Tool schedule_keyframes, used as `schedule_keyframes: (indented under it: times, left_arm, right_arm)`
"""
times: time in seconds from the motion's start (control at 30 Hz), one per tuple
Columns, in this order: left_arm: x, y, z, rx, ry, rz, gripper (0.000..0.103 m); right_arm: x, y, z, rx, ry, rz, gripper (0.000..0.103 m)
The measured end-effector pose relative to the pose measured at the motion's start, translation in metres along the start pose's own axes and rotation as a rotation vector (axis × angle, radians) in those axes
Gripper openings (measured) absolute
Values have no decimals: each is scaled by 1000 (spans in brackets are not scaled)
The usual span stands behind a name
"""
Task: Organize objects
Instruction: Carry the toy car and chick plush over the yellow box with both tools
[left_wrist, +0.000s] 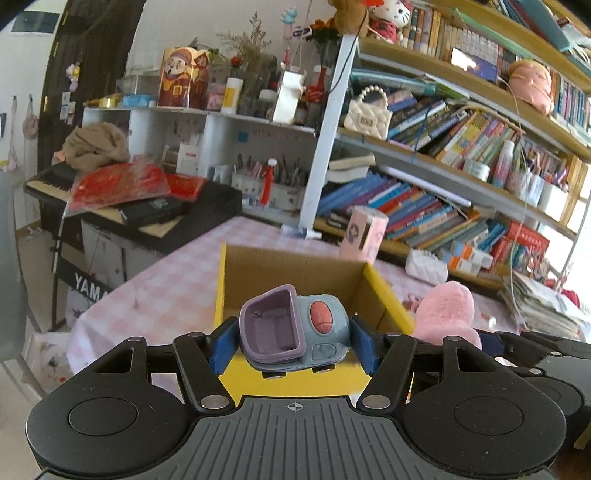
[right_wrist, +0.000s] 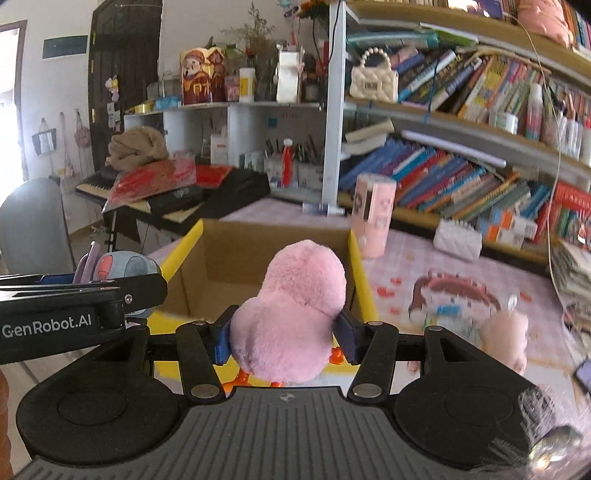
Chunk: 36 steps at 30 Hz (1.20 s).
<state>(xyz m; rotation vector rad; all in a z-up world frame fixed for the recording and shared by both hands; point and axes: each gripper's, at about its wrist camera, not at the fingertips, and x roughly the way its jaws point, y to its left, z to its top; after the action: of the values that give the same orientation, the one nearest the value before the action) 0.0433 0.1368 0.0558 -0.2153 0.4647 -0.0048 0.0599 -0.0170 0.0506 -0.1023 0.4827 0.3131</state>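
Note:
My left gripper (left_wrist: 293, 341) is shut on a blue-grey toy car with a purple scoop and a red button (left_wrist: 295, 328), held just in front of an open cardboard box with yellow outer walls (left_wrist: 384, 291). My right gripper (right_wrist: 286, 332) is shut on a pink plush bird with orange feet (right_wrist: 291, 314), held at the same box's near edge (right_wrist: 356, 266). The left gripper (right_wrist: 74, 295) with the toy car (right_wrist: 123, 266) shows at the left of the right wrist view. The pink plush (left_wrist: 447, 314) shows at the right of the left wrist view.
The box stands on a table with a pink checked cloth (left_wrist: 166, 288). A pink cylinder tin (right_wrist: 373, 218), a white quilted pouch (right_wrist: 458, 240) and a small beige plush (right_wrist: 506, 332) lie on the table at the right. Bookshelves (right_wrist: 461, 177) stand behind, a keyboard (left_wrist: 140, 206) at the left.

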Motion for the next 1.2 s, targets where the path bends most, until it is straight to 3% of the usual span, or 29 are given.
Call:
schedule_keyframes:
  times: [0.23,0.7,1.2]
  left_arm:
    - [36,-2,13,2,8,33,63]
    - [119,-9,11,23,171,101,63]
    - [163,-21,2,72,317,137,64]
  right_arm:
    - [41,-10,21,-50,5,11,52]
    - [140,-21,23,-267,192,120,52]
    - [186,-28,15,-372,355,212,52]
